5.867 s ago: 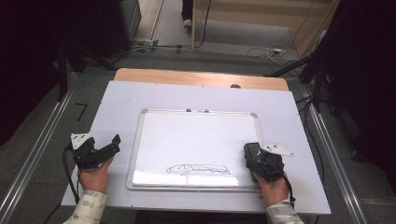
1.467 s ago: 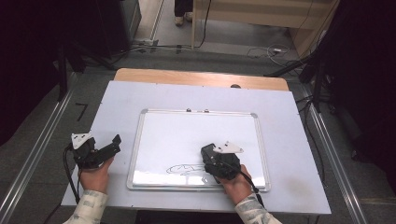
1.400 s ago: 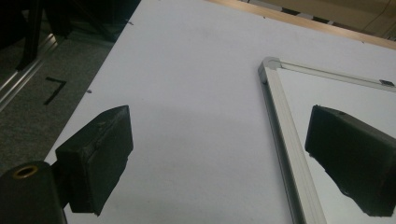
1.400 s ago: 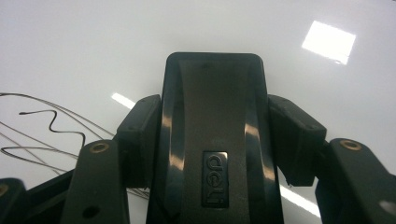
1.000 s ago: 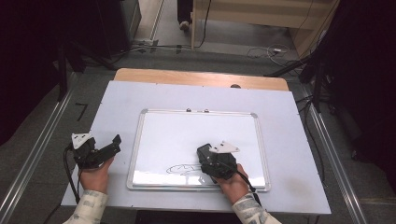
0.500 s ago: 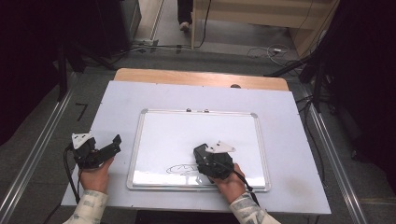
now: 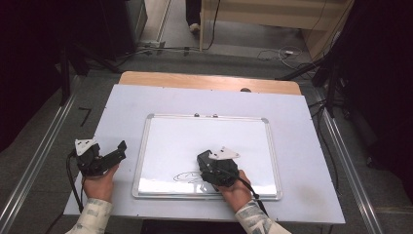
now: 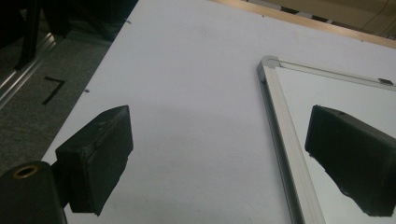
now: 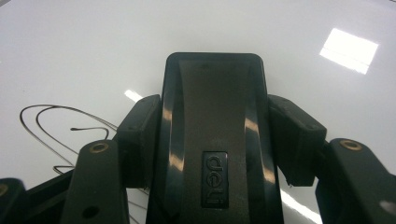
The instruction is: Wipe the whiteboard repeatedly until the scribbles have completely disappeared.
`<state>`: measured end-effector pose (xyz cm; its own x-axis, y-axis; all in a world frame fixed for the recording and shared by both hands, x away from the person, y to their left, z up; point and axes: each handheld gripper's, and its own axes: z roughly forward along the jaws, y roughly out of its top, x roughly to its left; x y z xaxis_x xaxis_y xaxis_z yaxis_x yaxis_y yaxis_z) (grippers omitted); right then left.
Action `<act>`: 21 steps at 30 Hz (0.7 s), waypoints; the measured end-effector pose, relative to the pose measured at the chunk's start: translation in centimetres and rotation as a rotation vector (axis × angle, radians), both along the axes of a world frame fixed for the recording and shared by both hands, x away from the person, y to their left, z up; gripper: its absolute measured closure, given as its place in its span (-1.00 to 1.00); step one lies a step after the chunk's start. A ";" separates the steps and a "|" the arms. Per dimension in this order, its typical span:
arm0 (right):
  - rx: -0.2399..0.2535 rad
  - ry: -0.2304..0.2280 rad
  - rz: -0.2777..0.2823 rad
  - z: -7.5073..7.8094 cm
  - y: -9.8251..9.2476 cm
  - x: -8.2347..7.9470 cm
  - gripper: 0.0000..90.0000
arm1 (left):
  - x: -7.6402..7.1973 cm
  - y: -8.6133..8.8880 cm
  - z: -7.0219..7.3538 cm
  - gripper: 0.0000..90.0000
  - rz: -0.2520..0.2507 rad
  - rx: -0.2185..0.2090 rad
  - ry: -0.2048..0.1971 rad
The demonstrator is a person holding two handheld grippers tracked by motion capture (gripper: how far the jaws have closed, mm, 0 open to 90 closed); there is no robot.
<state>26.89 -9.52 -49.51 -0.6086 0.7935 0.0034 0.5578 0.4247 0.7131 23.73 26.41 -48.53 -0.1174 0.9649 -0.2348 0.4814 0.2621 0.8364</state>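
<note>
1. The whiteboard lies flat in the middle of the white table, its metal frame closed all round the writing surface.
2. Inside the frame, the board bears a black scribble near its near edge, left of centre; the right gripper view shows the same looping lines to the left of the jaws.
3. The right gripper sits over the board's near part, just right of the scribble, held from the near side by the right hand.
4. Its jaws pinch a black board eraser from both sides, the pads pressed against its long edges; the eraser rests on the board surface.
5. The left gripper is on the table just left of the board's near left corner, in the left hand.
6. Its fingers are spread wide with nothing between them; one hangs over the bare table, the other over the board's edge.
</note>
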 end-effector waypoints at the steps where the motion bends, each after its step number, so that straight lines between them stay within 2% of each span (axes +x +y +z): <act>1: -0.002 -0.001 0.001 0.0 0.1 0.0 -0.15 | 0.0 0.0 0.0 -0.82 0.000 0.000 0.000; 21: -0.001 0.001 0.019 0.0 1.5 0.0 -0.15 | 0.0 0.0 0.0 -0.82 -0.001 -0.001 -0.001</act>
